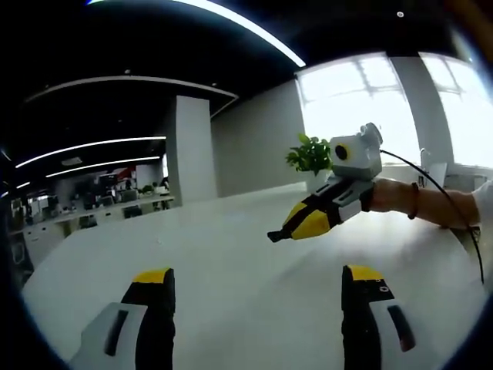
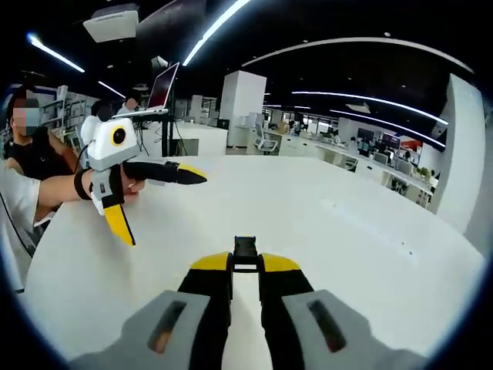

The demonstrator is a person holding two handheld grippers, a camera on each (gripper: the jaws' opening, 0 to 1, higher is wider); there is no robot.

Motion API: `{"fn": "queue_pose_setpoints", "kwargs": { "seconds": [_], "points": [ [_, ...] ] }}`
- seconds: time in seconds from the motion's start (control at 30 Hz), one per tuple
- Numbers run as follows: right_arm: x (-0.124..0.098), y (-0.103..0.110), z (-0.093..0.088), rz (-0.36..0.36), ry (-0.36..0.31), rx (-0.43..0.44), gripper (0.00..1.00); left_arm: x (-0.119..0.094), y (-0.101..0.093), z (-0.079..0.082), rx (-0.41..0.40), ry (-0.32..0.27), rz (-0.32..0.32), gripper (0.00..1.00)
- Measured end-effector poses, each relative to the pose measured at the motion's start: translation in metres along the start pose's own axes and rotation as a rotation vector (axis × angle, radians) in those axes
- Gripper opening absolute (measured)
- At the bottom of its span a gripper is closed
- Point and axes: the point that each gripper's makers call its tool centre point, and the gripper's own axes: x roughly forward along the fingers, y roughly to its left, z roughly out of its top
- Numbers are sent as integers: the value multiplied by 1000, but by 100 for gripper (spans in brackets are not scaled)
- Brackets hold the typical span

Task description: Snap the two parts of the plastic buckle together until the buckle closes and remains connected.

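My right gripper (image 2: 245, 266) is shut on a small black plastic buckle part (image 2: 245, 250) that sticks out past its yellow tips, above the white table (image 2: 331, 223). In the left gripper view the right gripper (image 1: 280, 232) reaches in from the right on a person's arm, a dark bit of the buckle part (image 1: 272, 236) at its tip. My left gripper (image 1: 258, 277) is open, jaws wide apart with nothing between them. In the right gripper view the left gripper (image 2: 168, 210) hovers at the left with its jaws spread.
A potted plant (image 1: 312, 154) stands at the table's far edge by the bright windows. A laptop on a stand (image 2: 166, 85) and seated people are at the left beyond the table. Office desks lie further back.
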Motion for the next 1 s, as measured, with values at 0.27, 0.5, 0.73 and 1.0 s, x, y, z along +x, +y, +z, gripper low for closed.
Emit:
{"fn": "queue_pose_setpoints", "kwargs": {
  "seconds": [0.27,0.5,0.73,1.0],
  "points": [
    [4,-2,2,-3,-12,25,11,0,-3,-1,8,2,-10,91],
    [6,-7,1,-10,-9,44,11,-1,-5,-1,11,2,-10,90],
    [4,-11,9,-18,-11,21,11,-2,-6,-1,11,1,-6,90],
    [2,-10,19,-23,-36,20,11,-2,-5,-2,19,4,-4,89]
  ]
}}
